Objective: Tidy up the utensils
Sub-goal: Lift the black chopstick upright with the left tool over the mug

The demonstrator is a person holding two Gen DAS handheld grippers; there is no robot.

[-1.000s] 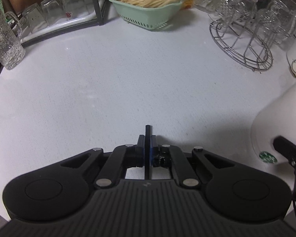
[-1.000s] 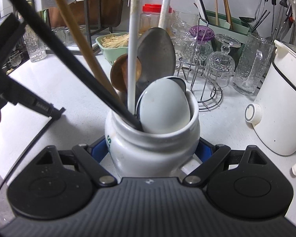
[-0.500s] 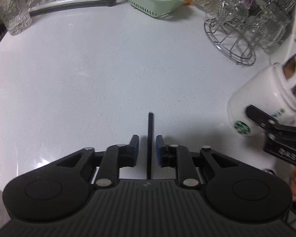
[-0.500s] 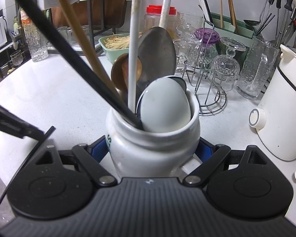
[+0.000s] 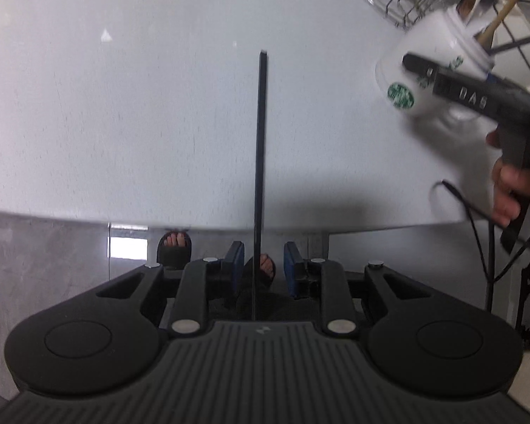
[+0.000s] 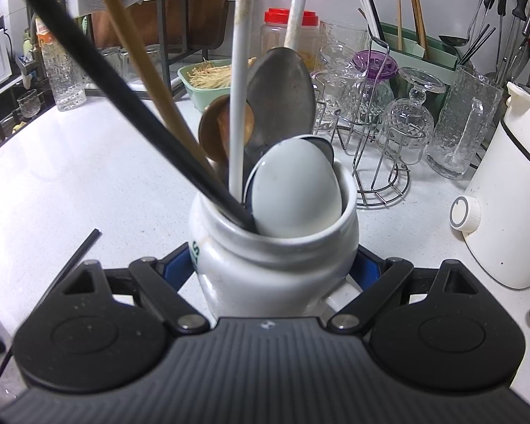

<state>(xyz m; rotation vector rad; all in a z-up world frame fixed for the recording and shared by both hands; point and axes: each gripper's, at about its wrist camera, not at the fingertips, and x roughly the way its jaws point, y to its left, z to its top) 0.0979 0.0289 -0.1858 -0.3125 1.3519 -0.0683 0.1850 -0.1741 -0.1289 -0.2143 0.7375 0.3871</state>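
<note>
A long black chopstick (image 5: pixel 260 141) lies on the white counter and runs back past its front edge, between the jaws of my left gripper (image 5: pixel 263 261). Those jaws stand open, with a gap on each side of the stick. The same chopstick (image 6: pixel 84 243) shows at the lower left in the right wrist view. My right gripper (image 6: pixel 275 261) is shut on a white ceramic jar (image 6: pixel 265 282) with a green logo, also seen tilted as the jar (image 5: pixel 417 81) at the upper right. The jar holds a white spoon (image 6: pixel 293 194), a metal spoon (image 6: pixel 282 95), a wooden spoon (image 6: pixel 222 127) and several sticks.
A wire rack of glasses (image 6: pixel 378 162) stands behind the jar, a white kettle (image 6: pixel 512 205) to its right. A green basket (image 6: pixel 208 81) and a glass tumbler (image 6: pixel 67 77) sit at the back left. The counter edge (image 5: pixel 123 221) runs below my left gripper, a person's sandalled feet beneath.
My left gripper's jaws have opened off the black chopstick. It has pulled back over the counter's front edge and tipped downward. The right gripper and jar have kept still.
</note>
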